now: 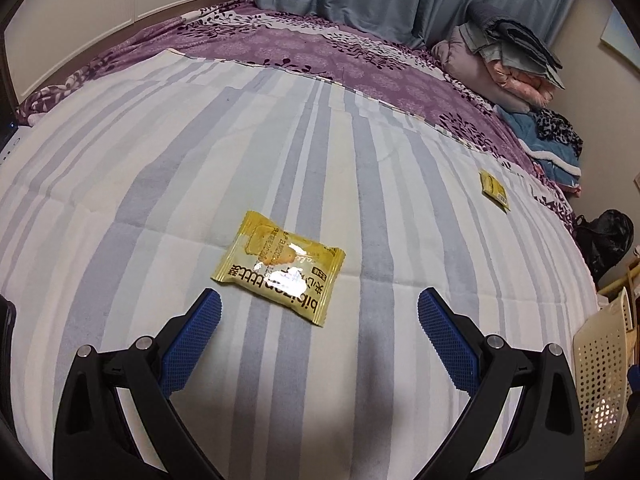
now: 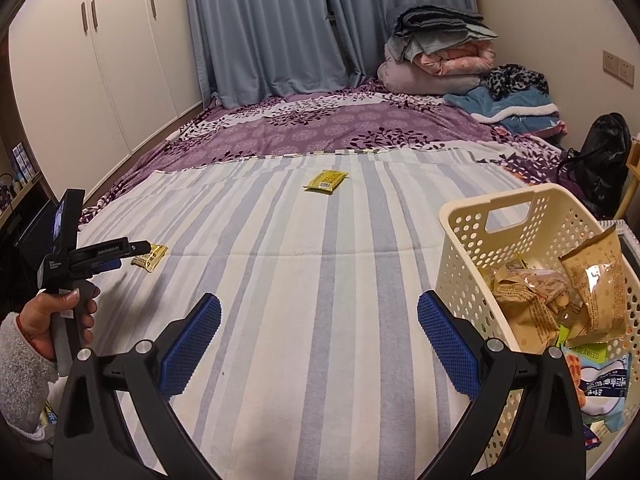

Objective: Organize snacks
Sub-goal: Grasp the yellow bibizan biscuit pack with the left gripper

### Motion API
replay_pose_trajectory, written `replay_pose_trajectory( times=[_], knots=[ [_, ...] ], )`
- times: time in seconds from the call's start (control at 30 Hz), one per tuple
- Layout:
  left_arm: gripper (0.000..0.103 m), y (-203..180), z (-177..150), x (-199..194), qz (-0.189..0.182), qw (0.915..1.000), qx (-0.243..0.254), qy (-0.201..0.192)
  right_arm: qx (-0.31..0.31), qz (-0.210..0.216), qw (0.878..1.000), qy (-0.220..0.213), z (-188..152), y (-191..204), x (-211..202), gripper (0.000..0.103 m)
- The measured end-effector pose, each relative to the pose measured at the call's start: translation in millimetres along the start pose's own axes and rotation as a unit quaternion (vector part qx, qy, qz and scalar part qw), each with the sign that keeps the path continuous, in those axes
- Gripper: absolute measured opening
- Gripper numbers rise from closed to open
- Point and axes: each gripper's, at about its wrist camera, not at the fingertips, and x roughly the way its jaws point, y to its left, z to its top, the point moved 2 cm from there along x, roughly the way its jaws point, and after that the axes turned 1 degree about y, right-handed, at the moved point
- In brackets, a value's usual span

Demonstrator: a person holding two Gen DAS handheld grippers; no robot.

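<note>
A striped sheet [image 2: 304, 280] covers the bed, and a cream perforated basket [image 2: 472, 248] of snack bags sits at its right edge. Both the left gripper [image 1: 319, 308] and the right gripper [image 2: 319, 308] hover over the sheet, jaws wide apart and empty. One yellow snack packet [image 1: 280, 266] lies flat just beyond the left gripper's tips, and a second yellow packet [image 2: 326, 181] lies near the sheet's far edge.

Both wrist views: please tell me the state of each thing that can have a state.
Left gripper: open, empty, just short of the near packet.
Right gripper: open, empty.
Near yellow packet: sealed, flat on the striped sheet.
Far yellow packet: flat on the sheet.
Basket: upright, holding snack bags.
Curtains: closed.
Wardrobe doors: shut.
</note>
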Motion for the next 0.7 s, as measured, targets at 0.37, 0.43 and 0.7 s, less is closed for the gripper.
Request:
replay_pose_trajectory(
  times=[0.37,0.43,0.7],
  knots=[
    [0.100,-12.8,23.5,36.5,0.006,0.9999,0.010,-0.007,0.011,-0.001,1.000,0.010,0.9,-6.3,12.2,0.098],
    [0.100,-18.6,30.1,42.7,0.000,0.9997,0.020,-0.010,0.012,-0.001,1.000,0.013,0.2,-6.2,14.7,0.098],
    [0.100,-20.8,48.0,64.5,0.022,0.9995,0.023,0.000,0.006,0.005,1.000,0.024,-0.5,3.6,23.2,0.098]
  ],
)
